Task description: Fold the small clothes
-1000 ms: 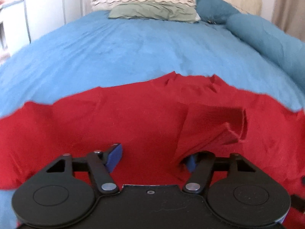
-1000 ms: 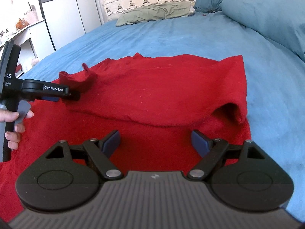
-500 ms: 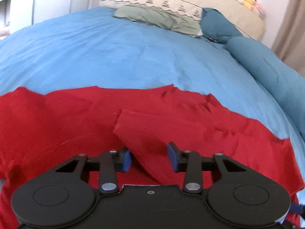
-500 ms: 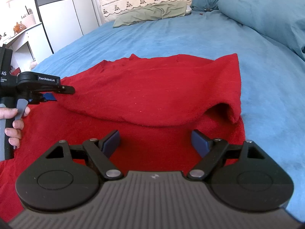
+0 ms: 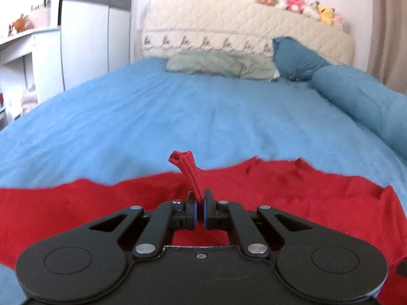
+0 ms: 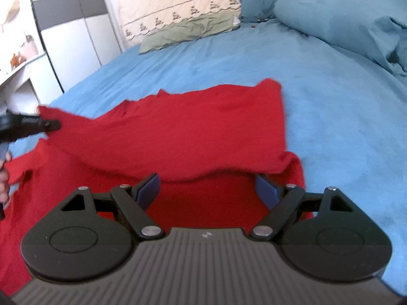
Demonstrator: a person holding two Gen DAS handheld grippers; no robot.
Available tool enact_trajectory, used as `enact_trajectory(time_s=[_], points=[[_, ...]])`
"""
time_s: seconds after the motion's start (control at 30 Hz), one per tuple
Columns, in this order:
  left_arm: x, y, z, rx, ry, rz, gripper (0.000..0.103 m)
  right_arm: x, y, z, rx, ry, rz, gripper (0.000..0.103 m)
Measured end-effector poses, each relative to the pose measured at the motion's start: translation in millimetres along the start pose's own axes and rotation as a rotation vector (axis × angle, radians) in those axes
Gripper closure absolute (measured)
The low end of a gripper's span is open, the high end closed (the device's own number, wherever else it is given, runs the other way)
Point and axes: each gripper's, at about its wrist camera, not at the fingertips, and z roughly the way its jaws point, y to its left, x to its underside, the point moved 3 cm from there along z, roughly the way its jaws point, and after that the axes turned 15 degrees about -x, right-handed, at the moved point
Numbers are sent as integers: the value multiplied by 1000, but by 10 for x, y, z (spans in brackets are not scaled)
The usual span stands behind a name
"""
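A red garment lies partly folded on the blue bedspread. In the left wrist view it spreads across the near part of the bed. My left gripper is shut on a bunched red edge of the garment, which sticks up between the jaws. It also shows in the right wrist view at the far left, holding the garment's left corner. My right gripper is open and empty, just above the near folded edge of the garment.
A green pillow and dark blue pillows lie at the headboard. A rolled blue duvet runs along the right side. A white wardrobe and shelves stand to the left.
My left gripper has shut on the garment's edge and lifted it, pulling the left corner outward. My right gripper has moved a little forward and stays open.
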Motion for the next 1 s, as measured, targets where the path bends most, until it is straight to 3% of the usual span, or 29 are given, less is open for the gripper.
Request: enact_trajectory(time_s=[0.13,0.23,0.33,0.4,0.47,0.57,0.67,0.83,1.0], points=[[135,123,147,-37,68,-12,95,-27,-121,-16,38,-21,37,6],[219,259,156,-64,106,-47,77,-41,-186,-61,62,-34,44,6],[257,433,75,-164,115,-30,51,-47,-248,-94,79,-39,44,6],[271,573,-31,-240,99,-5,51,-59,-263,-128,79,-29,50,6],[245,641,-169,-214,52,11,49,-103,-165,-167,105,-11,28,5],[171,521,-328,-94,0,53,33,-229,78,-265,67,-40,-30,3],[146,227,-229,34,40,107,28,-311,260,-142,-7,-59,-76,1],[311,-31,178,60,156,129,28,-106,111,220,65,8,-53,1],[323,-23,148,58,123,160,27,-43,-3,181,41,8,-34,1]])
